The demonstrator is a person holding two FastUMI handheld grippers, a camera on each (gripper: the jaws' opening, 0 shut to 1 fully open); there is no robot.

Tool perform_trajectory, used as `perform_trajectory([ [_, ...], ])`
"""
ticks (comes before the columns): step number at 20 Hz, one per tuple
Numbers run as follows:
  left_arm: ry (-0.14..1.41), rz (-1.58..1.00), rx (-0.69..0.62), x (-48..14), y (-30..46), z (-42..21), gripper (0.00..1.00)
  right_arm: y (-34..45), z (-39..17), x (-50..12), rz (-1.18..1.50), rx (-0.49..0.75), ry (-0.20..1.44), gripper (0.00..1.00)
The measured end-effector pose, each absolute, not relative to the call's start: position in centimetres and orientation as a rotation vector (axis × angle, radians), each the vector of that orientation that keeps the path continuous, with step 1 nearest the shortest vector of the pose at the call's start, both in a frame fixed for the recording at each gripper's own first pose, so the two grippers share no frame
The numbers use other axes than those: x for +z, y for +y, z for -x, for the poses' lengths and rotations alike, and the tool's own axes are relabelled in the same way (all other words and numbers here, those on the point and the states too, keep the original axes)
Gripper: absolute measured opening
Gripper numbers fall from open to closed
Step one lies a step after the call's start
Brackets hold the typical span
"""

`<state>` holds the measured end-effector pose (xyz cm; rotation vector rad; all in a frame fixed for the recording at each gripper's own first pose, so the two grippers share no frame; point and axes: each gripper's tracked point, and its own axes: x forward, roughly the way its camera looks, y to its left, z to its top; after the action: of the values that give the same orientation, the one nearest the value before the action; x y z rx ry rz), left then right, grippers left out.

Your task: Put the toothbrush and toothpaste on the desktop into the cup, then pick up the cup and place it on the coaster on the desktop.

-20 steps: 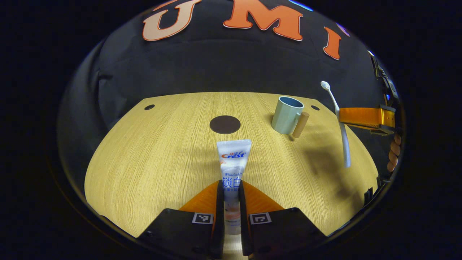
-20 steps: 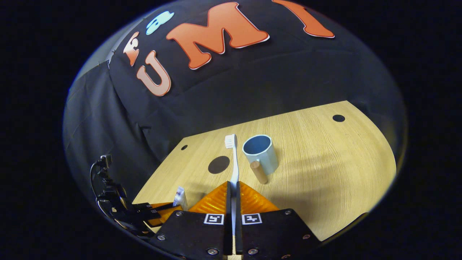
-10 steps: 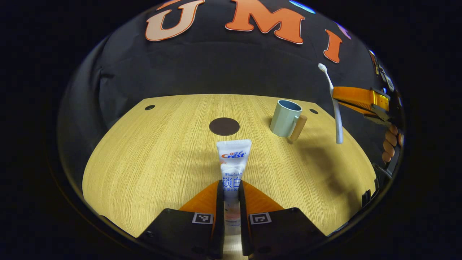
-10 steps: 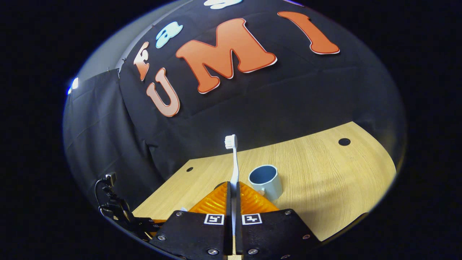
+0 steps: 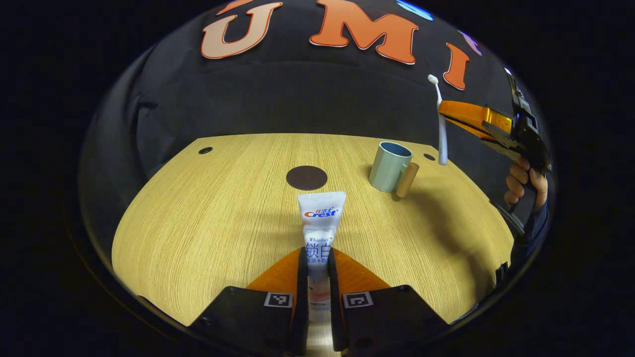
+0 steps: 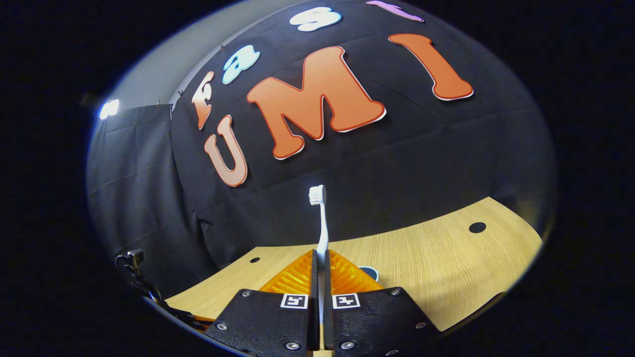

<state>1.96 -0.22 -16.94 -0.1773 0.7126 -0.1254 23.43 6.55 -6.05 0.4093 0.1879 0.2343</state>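
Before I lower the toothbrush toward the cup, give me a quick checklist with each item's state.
1. Right hand-held gripper clamped on toothbrush: ok.
2. Toothbrush near upright, head up: ok.
3. Cup upright, mouth open, nothing seen inside: ok.
4. Toothbrush directly over the cup: not ok; in the left gripper view it hangs to the cup's right.
5. Left hand-held gripper clamped on toothpaste: ok.
6. Coaster bare: ok.

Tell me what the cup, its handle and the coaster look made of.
Cup: likely matte ceramic or plastic; smooth, pale green outside, blue inside. Handle: looks like bare wood, a tan peg. Coaster: a flat, dull dark disc, maybe felt or leather; can't tell.
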Motion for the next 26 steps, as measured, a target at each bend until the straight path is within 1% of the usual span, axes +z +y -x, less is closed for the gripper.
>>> perform_trajectory([
  [5,0.705,0.173,-0.115,-16.7,0.0,-2.0,0.22,5.5,-26.2,-6.7,-0.398,0.192,0.122,0.03],
  [10,0.695,0.169,-0.109,-16.6,0.0,-2.0,0.23,4.5,-29.3,-8.5,-0.435,0.168,0.119,0.03],
  [15,0.691,0.158,-0.099,-16.5,0.1,-2.0,0.23,4.5,-31.4,-10.7,-0.399,0.147,0.128,0.03],
  [20,0.676,0.15,-0.094,-15.7,0.1,-2.3,0.23,4.7,-32.1,-13.1,-0.413,0.155,0.182,0.03],
  [26,0.671,0.144,-0.103,-14.7,-0.2,-2.7,0.23,5.2,-31.4,-15.2,-0.403,0.17,0.248,0.04],
])
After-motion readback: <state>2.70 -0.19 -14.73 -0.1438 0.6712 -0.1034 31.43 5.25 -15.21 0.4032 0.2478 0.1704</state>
